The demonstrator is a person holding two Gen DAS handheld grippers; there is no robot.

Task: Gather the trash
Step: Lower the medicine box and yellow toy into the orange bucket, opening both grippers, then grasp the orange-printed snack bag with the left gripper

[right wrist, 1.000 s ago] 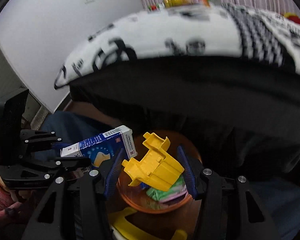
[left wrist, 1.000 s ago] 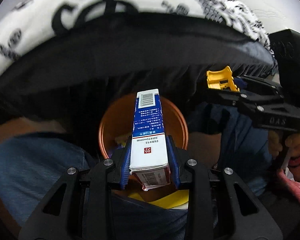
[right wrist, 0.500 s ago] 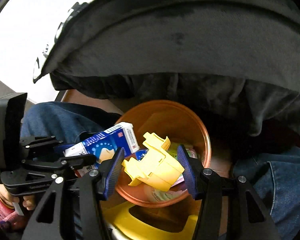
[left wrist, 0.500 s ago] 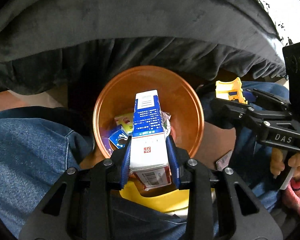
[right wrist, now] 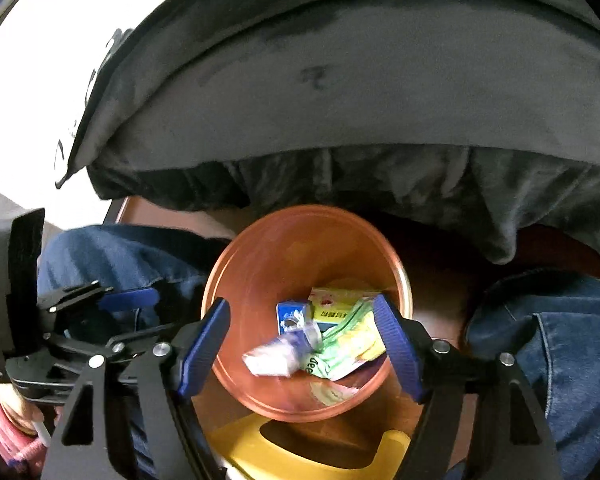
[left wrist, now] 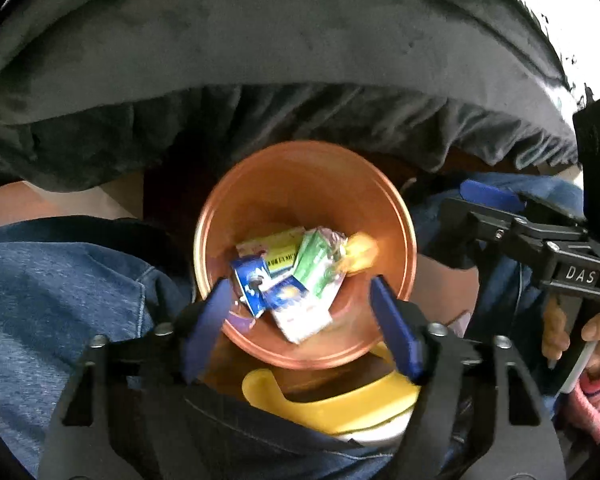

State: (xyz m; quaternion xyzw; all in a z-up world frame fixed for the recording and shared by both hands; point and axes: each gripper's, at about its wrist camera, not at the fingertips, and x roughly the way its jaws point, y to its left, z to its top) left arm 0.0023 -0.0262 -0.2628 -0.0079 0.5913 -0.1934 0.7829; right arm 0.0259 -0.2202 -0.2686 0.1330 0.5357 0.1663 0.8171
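Observation:
An orange bin (left wrist: 304, 176) stands on the floor below both grippers and also shows in the right wrist view (right wrist: 284, 248). Inside lie the blue-and-white carton (left wrist: 296, 312), a green packet (left wrist: 316, 264), a yellow box (left wrist: 276, 248) and the blurred yellow plastic piece (left wrist: 360, 252). The carton looks blurred in the right wrist view (right wrist: 272, 360). My left gripper (left wrist: 300, 328) is open and empty over the bin's near rim. My right gripper (right wrist: 300, 344) is open and empty over the bin. The right gripper shows at the right of the left wrist view (left wrist: 520, 232).
A dark grey blanket (left wrist: 260, 60) hangs over the bed edge behind the bin. A person's jeans-clad legs (left wrist: 60, 280) flank the bin. A yellow plastic stool (left wrist: 332, 400) sits just in front of it.
Both grippers opened over the bin. The carton fell from the left gripper and the yellow plastic piece fell from the right gripper into the bin.

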